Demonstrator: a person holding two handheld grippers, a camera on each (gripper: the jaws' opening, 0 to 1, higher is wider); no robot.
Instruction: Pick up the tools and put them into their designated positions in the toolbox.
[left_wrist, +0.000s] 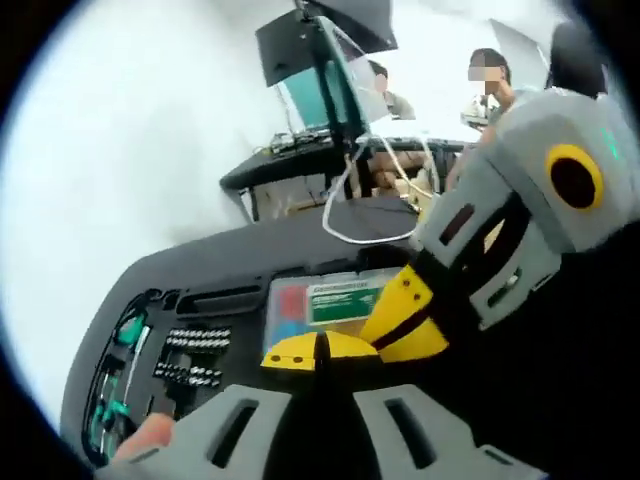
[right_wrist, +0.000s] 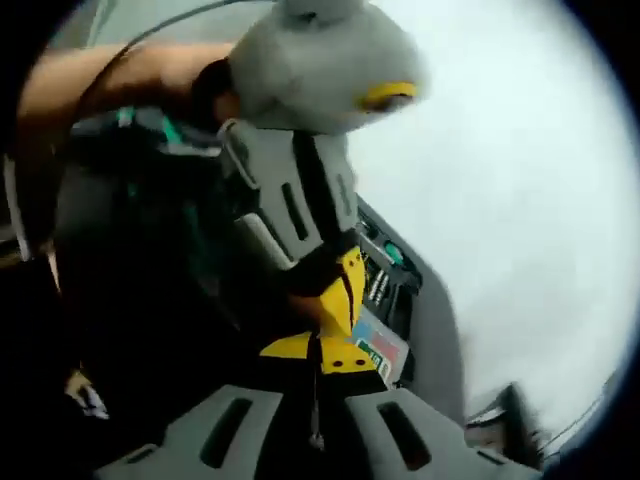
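Note:
The open dark grey toolbox (left_wrist: 150, 290) lies below both grippers. It holds rows of screwdriver bits (left_wrist: 195, 355), green-handled tools (left_wrist: 125, 335) at its left end, and a clear small box with a red and green label (left_wrist: 330, 300). My left gripper (left_wrist: 320, 352) hangs over that box, its yellow tips pressed together with nothing seen between them. The right gripper (left_wrist: 400, 318) reaches in from the right, close beside it. In the right gripper view my right gripper (right_wrist: 322, 355) is shut just above the labelled box (right_wrist: 380, 348), and the left gripper (right_wrist: 345, 285) comes down from above, almost touching it. The toolbox (right_wrist: 400, 280) runs off to the right.
A person's fingertip (left_wrist: 148, 435) rests by the left jaw, and a bare arm (right_wrist: 100, 70) crosses the top of the right gripper view. Beyond the toolbox stand a dark desk (left_wrist: 300, 165) with a monitor (left_wrist: 310, 60), white cables (left_wrist: 350, 200) and seated people (left_wrist: 490, 85).

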